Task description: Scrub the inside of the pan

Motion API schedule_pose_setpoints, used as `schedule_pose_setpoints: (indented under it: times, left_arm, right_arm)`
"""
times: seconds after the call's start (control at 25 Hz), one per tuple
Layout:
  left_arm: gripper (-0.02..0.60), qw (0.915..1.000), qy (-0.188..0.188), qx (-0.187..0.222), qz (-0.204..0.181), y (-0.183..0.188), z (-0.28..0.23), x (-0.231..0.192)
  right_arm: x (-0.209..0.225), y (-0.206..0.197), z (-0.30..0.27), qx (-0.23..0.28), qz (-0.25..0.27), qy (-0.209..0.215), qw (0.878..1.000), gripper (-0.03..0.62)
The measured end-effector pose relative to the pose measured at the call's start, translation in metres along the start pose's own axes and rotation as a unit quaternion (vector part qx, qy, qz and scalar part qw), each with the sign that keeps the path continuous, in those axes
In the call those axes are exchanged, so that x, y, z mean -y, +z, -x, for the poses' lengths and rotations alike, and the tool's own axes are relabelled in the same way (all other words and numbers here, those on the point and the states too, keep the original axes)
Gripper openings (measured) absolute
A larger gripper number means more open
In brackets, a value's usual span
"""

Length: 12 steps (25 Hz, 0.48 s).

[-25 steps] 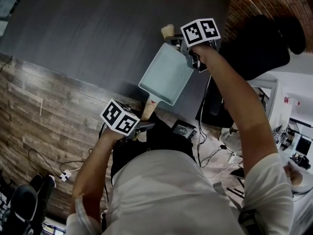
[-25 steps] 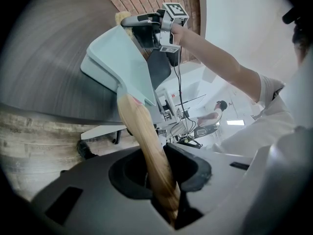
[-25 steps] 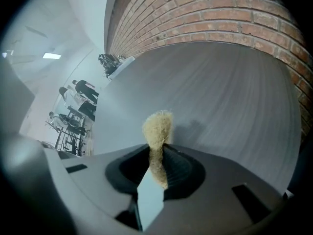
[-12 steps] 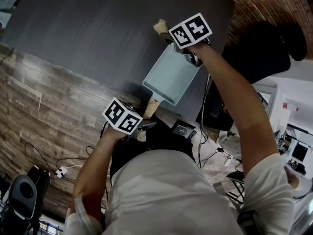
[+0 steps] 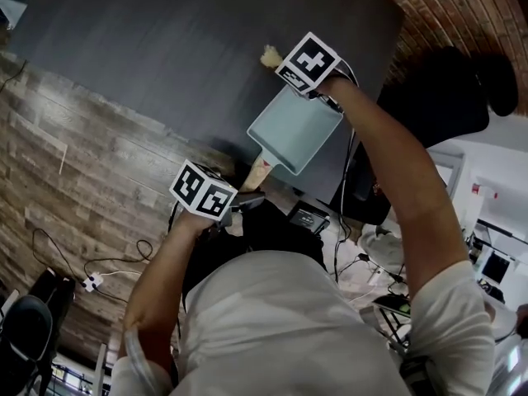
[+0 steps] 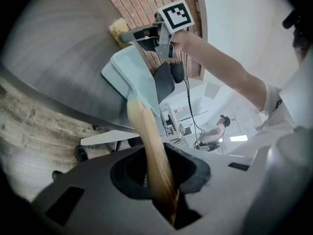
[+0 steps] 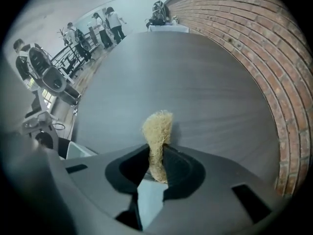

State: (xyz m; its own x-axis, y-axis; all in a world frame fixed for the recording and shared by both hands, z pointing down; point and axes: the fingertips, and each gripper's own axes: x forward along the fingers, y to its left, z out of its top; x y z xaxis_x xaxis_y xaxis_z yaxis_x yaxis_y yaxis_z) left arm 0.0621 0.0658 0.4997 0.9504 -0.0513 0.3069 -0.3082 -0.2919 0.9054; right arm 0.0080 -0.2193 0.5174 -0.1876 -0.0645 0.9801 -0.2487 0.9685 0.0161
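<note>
Both grippers are loaded; left gripper (image 6: 159, 177), jaws just closing tighter, is clamped on handle (image 6: 146, 136) of pan (image 5: 294, 129); right gripper (image 7: 155, 166) is pinched on scrubber (image 7: 157, 129).

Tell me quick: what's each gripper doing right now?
Left gripper: closed on the pan handle; its jaws have just been closing further.
Right gripper: closed on the scrub pad.

The left gripper (image 6: 164, 180), kept close to the body on the bent left forearm (image 5: 157, 279), points almost level. Its jaws have just been closing on the pale round wooden handle (image 6: 149, 141) that runs forward between them. The right gripper (image 7: 155, 163), on the stretched right forearm (image 5: 388, 172), points steeply down. Its jaws pinch a beige fibrous scrub pad (image 7: 157, 129) that sticks out past their tips.
</note>
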Motion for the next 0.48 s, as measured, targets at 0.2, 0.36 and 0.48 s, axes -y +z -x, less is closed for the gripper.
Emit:
schedule_pose_setpoints:
  times: [0.2,0.36,0.48]
  left_arm:
    - [0.063,0.9996,0.012,0.016,0.017,0.002,0.002,-0.004]
    - [0.061,0.9994,0.026,0.013,0.02,0.002,0.002,-0.006]
    - [0.056,0.9992,0.029,0.013,0.022,0.002,0.003,-0.007]
  right_arm:
    - [-0.009,-0.002,-0.002,-0.013,-0.003,0.01,1.0,0.081]
    - [-0.022,-0.002,-0.002,-0.021,-0.005,0.026,0.999,0.081]
    - [-0.032,-0.003,-0.004,-0.028,0.0,0.035,0.999,0.081]
